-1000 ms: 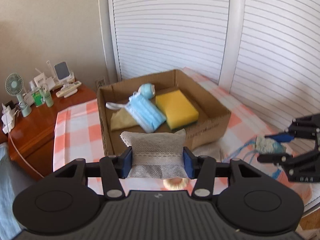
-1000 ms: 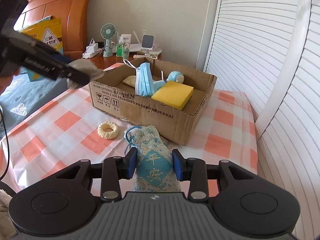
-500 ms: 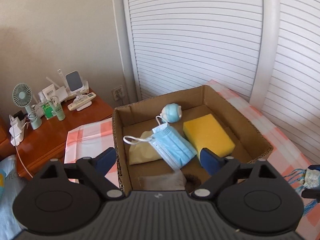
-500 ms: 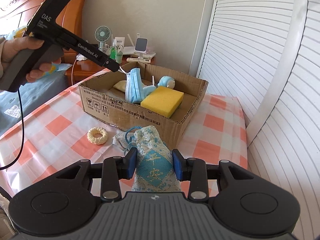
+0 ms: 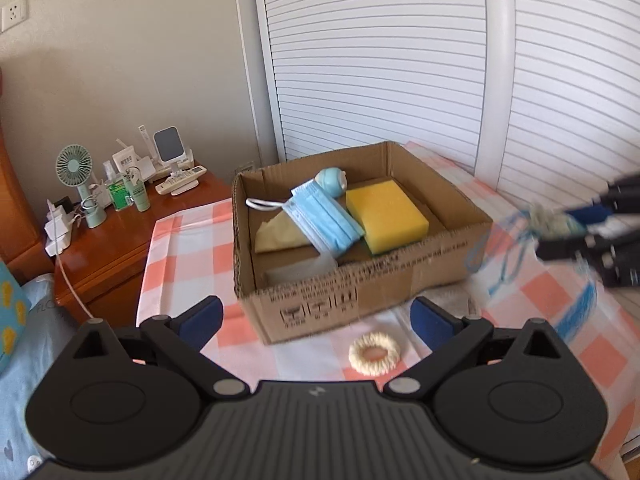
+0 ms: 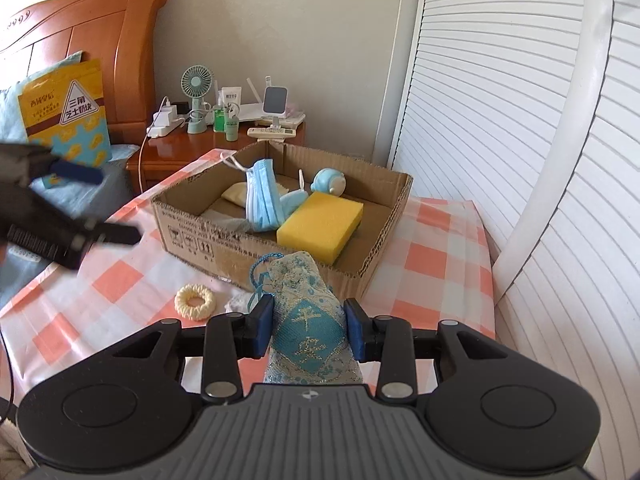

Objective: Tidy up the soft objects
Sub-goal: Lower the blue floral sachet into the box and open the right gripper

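We note the left claw (image 5: pixel 316 316) empty, its jaws opening wide above the checked desk (image 5: pixel 188 248), just short of the cardboard box (image 5: pixel 360 292). Our right claw (image 6: pixel 308 330) clamps a blue embroidered pouch (image 6: pixel 308 320) near the box's front corner. Inside lie a yellow sponge (image 6: pixel 320 226), a face mask (image 6: pixel 262 196) and a grey pouch (image 5: pixel 300 272); a cream ring (image 6: pixel 195 301) sits on the desk outside.

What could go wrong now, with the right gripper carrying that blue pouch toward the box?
The embroidered pouch has loose cord loops that could snag the cardboard box rim. The box is crowded: the pouch may land on the face mask or yellow sponge and slide out.
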Tool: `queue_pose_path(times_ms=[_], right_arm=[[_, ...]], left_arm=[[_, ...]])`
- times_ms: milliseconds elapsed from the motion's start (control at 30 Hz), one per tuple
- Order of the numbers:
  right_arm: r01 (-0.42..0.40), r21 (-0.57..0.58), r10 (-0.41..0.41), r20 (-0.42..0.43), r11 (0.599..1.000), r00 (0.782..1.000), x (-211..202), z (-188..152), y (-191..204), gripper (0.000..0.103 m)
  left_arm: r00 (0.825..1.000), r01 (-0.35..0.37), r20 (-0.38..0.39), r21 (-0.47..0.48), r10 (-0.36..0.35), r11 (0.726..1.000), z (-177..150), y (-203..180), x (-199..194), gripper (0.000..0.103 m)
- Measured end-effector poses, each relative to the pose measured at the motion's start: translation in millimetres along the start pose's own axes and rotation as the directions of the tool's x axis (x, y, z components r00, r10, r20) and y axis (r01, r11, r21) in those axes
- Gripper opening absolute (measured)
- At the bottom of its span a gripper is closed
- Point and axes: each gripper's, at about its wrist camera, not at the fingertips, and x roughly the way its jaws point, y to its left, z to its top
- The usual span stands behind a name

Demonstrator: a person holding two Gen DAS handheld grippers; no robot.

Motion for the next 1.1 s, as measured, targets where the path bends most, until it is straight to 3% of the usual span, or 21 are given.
queue_pose_path(times_ms=[100, 400, 800, 1100], right_arm=[[0.003, 0.004, -0.003, 0.006, 1.000, 1.000, 0, 14, -3, 0.042], [0.023, -0.036, -0.022, 0.024, 0.999, 0.999, 18, 73, -13, 0.042], [0.025, -0.069, -0.022, 0.040, 0.997, 0.999, 89, 154, -36, 0.042], [0.035, -0.053, -0.035, -0.006, 0.998, 0.999, 162, 175, -54, 0.042]], left_arm=[[1.000, -0.028, 0.007, 0.017, 0.028, 0.999, -14, -9, -12, 0.100], [1.000, -0.025, 0.000, -0.021, 0.025, 0.999, -34, -11, -25, 0.100], [0.999, -0.022, -0.039, -0.060, 0.020, 0.998, -45, -13, -19, 0.100], [0.997, -0.031, -0.067, -0.071, 0.027, 0.997, -46, -16, -8, 0.100]])
